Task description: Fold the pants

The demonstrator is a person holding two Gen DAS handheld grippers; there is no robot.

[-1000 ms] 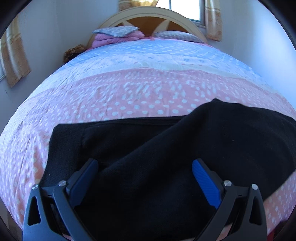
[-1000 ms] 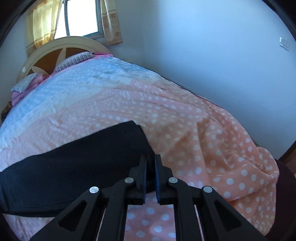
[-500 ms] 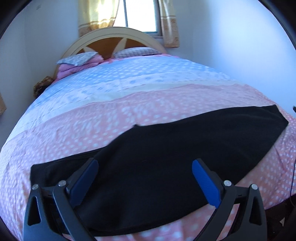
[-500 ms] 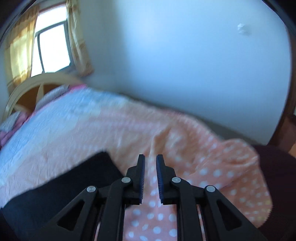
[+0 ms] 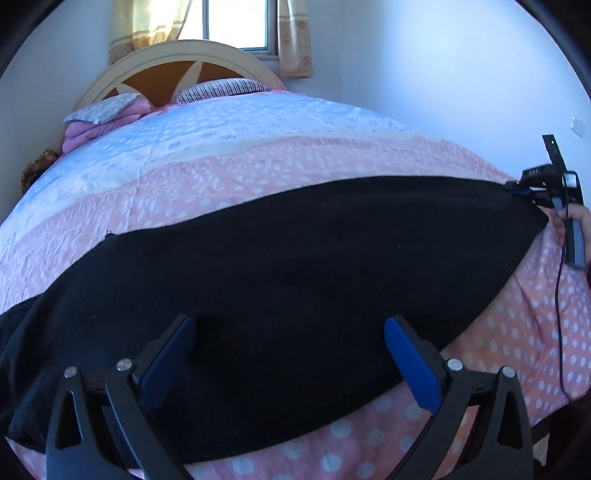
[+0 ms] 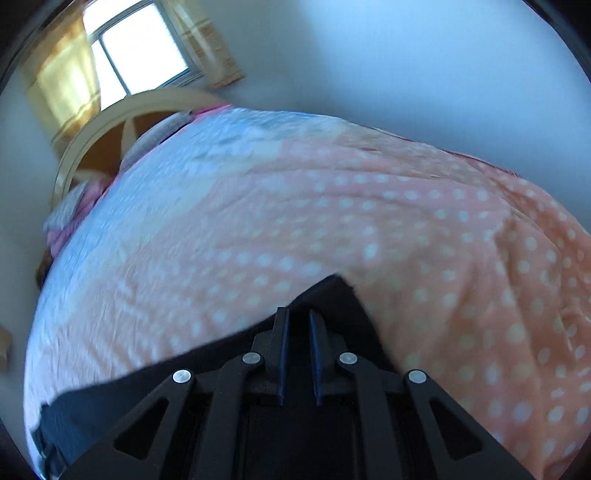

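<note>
Black pants (image 5: 295,258) lie stretched across the near part of the bed (image 5: 229,155), which has a pink and blue dotted cover. My left gripper (image 5: 290,332) is open above the pants' near edge and holds nothing. My right gripper (image 6: 297,325) has its jaws nearly closed, with a narrow gap, over the far right end of the pants (image 6: 332,295); whether cloth sits between them is unclear. The right gripper also shows in the left wrist view (image 5: 517,192) at the pants' right tip.
Pillows (image 5: 110,110) and a folded pink blanket (image 5: 88,133) lie by the arched headboard (image 5: 177,62). A window with yellow curtains (image 5: 236,22) is behind it. White walls (image 6: 406,55) bound the right side. The bed's near edge (image 5: 517,387) drops off at the right.
The left view has swung right, and the pants now lie stretched long across the bed. The right gripper has dropped back onto the pants' right end, its jaws still nearly closed.
</note>
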